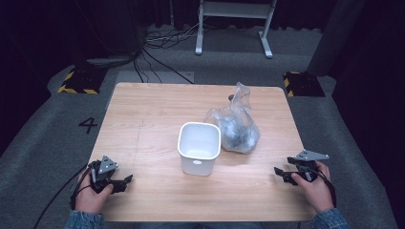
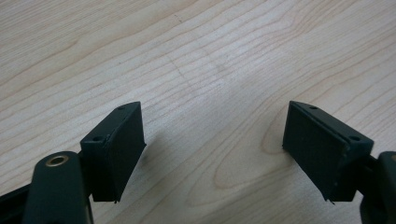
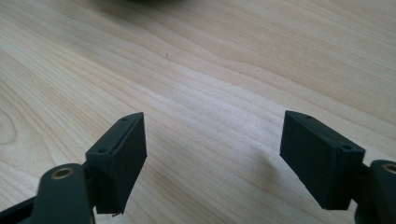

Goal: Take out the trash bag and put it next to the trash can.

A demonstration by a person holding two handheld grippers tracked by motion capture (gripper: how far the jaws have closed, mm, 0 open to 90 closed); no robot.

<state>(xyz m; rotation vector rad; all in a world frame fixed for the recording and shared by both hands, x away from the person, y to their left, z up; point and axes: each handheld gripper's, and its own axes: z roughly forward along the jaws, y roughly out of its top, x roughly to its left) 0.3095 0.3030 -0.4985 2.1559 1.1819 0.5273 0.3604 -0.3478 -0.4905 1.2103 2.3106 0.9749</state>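
A white square bin (image 1: 199,147) stands upright and empty near the middle of the wooden table (image 1: 143,119). Just right of it lies a crumpled clear plastic bag (image 1: 235,125) with something dark inside. My left gripper (image 1: 125,182) rests low at the table's front left corner, held in a hand, its jaws pointing right. In the left gripper view it (image 2: 212,154) is open over bare wood. My right gripper (image 1: 279,172) sits at the front right, pointing left toward the bin. In the right gripper view it (image 3: 212,161) is open too, nothing between the jaws.
Grey carpet surrounds the table, with a "4" (image 1: 88,125) marked at the left. Yellow-black striped blocks (image 1: 79,82) sit beyond both far corners. A white metal stand (image 1: 234,24) and loose cables (image 1: 162,40) lie farther back.
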